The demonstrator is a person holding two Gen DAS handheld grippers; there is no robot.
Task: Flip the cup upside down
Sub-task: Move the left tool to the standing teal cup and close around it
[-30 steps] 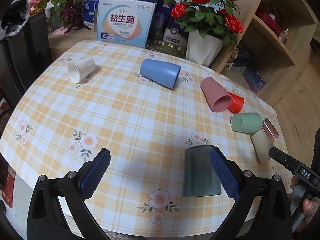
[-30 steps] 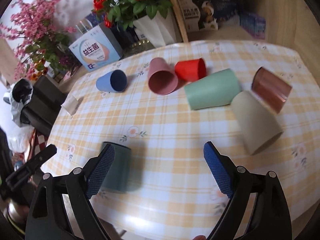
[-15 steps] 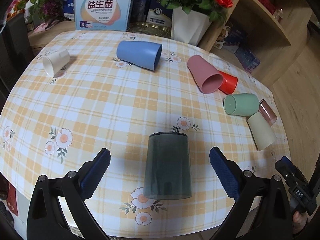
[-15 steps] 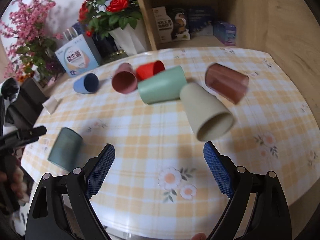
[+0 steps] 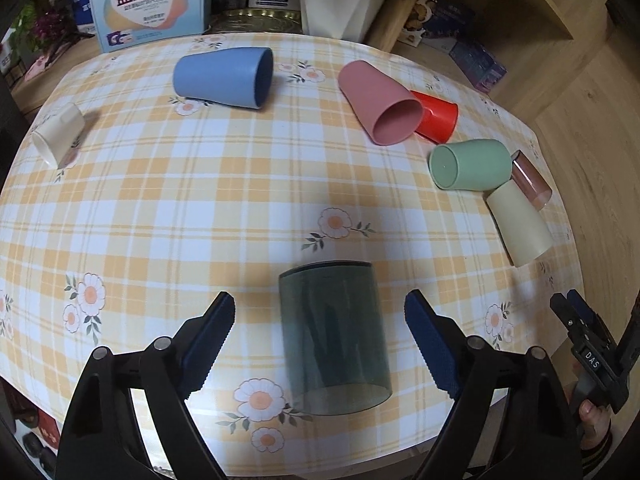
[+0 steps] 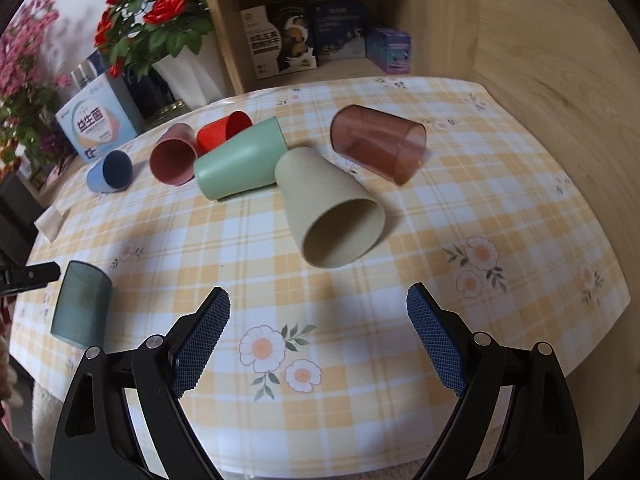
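Several cups lie on their sides on a yellow plaid tablecloth [image 5: 200, 200]. A dark green translucent cup [image 5: 334, 336] lies near the front edge, mouth toward me, between the fingers of my open left gripper [image 5: 320, 344] without touching them. It also shows in the right wrist view [image 6: 80, 306] at far left. My right gripper [image 6: 318, 340] is open and empty, just short of a beige cup [image 6: 332, 212] whose mouth faces it.
Blue [image 5: 224, 78], pink [image 5: 380, 102], red [image 5: 434, 116], light green [image 5: 470, 164], brown translucent [image 6: 378, 148] and small white [image 5: 58, 140] cups lie around. A flower vase [image 5: 340, 4], boxes and a wooden shelf [image 6: 320, 20] stand behind the table.
My left gripper has moved in over the dark green cup, which now lies between its fingers. My right gripper has swung right and closer to the beige cup.
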